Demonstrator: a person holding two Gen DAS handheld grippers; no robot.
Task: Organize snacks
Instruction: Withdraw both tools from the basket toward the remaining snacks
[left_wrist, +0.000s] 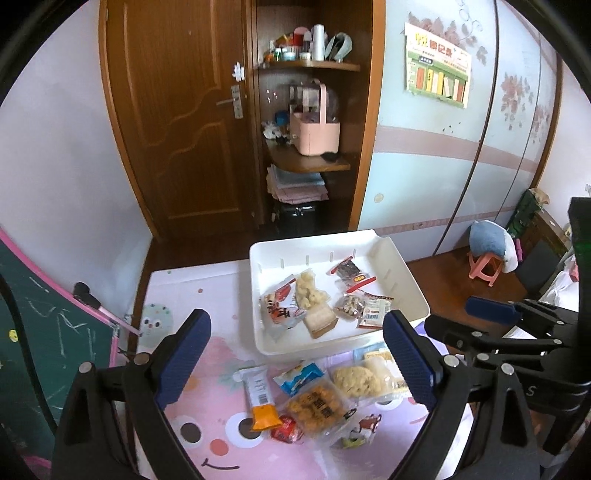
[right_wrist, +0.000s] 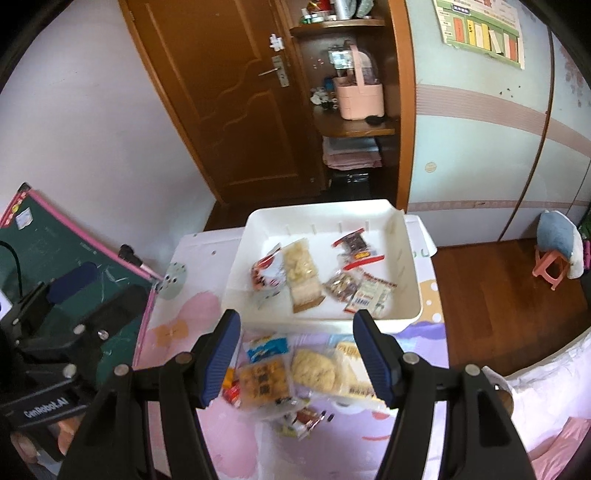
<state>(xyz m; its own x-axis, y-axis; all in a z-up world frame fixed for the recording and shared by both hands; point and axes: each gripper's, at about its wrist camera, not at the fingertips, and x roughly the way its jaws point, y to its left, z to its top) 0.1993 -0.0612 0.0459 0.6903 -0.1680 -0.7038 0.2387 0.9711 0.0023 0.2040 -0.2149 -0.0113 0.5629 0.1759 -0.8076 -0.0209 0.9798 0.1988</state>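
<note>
On the left, the left hand-held gripper (left_wrist: 295, 354) hangs above the desk (left_wrist: 207, 354) with its jaws spread wide and nothing between them. Under it lies a loose cluster of packets: a white bar with an orange end (left_wrist: 258, 397), a blue-and-white packet (left_wrist: 300, 376), an orange biscuit pack (left_wrist: 317, 406) and a pale cracker pack (left_wrist: 356, 380). Just beyond them sits the white tray (left_wrist: 258, 258), already holding several snacks. To the right, the right hand-held gripper (right_wrist: 295, 354) is equally wide open and empty, poised over the same cluster, with the orange biscuit pack (right_wrist: 264, 380) nearest its left finger. The packets overlap and look slippery, so a closing grip may likely catch two at once or pinch only a film edge and drop it. Both grippers crowd one pile and could collide.
</note>
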